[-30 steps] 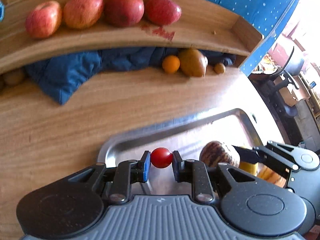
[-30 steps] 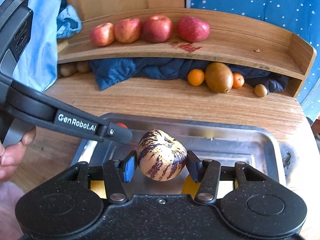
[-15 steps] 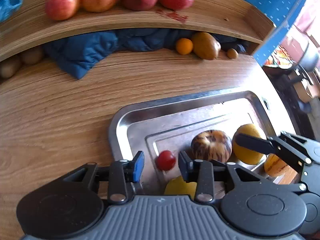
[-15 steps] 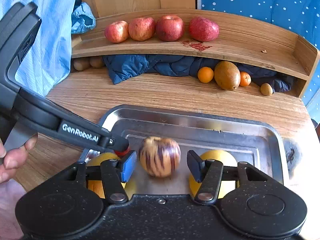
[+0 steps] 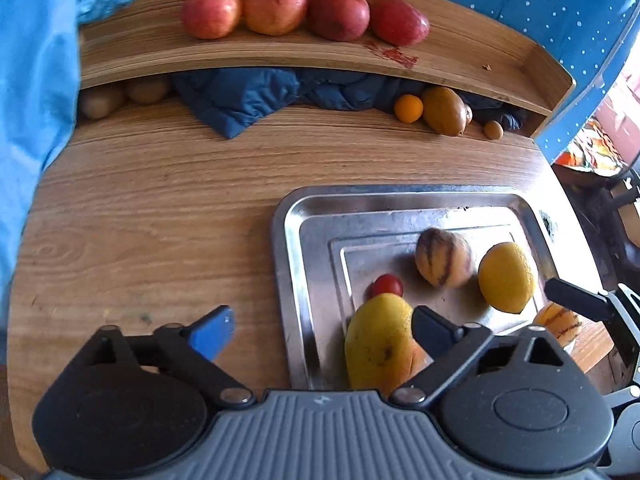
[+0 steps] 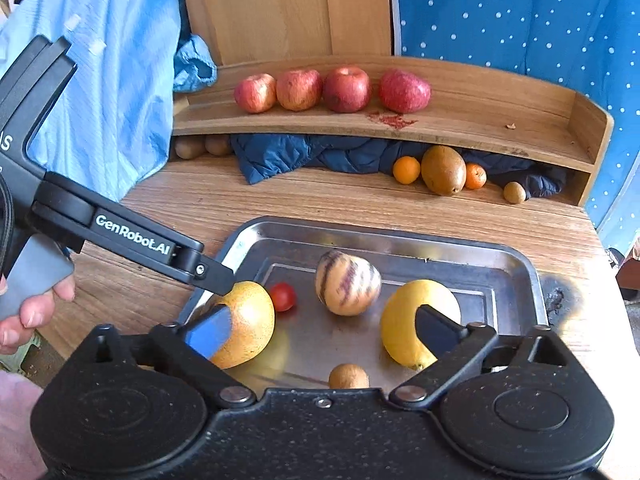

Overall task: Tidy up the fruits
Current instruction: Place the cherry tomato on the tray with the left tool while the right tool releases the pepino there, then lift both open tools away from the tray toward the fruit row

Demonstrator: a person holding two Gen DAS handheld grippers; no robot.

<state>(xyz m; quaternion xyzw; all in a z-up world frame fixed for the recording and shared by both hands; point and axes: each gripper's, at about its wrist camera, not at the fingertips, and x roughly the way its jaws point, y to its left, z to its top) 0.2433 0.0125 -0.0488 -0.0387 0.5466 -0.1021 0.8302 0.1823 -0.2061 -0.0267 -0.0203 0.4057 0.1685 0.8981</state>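
Observation:
A steel tray [image 5: 288, 240] [image 6: 520, 264] on the wooden table holds a small red tomato [image 5: 386, 285] [image 6: 283, 297], a purple-striped melon [image 5: 442, 257] [image 6: 347, 283], a lemon [image 5: 506, 277] [image 6: 404, 320], a yellow mango [image 5: 378, 344] [image 6: 252, 320] and a kiwi [image 6: 349, 376]. My left gripper [image 5: 324, 330] hangs open over the tray's near left edge, holding nothing. My right gripper [image 6: 320, 330] is open too, pulled back above the tray's front. In the right wrist view, the left gripper's finger [image 6: 208, 272] reaches over the mango.
Several red apples [image 6: 332, 88] line a curved wooden shelf [image 6: 480, 120]. Beneath it lie a dark blue cloth [image 6: 304, 154], oranges [image 6: 406, 170], a brown fruit [image 6: 443, 170] and small kiwis [image 6: 514, 192]. A person's hand [image 6: 24, 312] and light blue sleeve are at the left.
Both grippers let go of their fruit and drew back with wide jaws. The tomato and the striped melon now rest on the tray.

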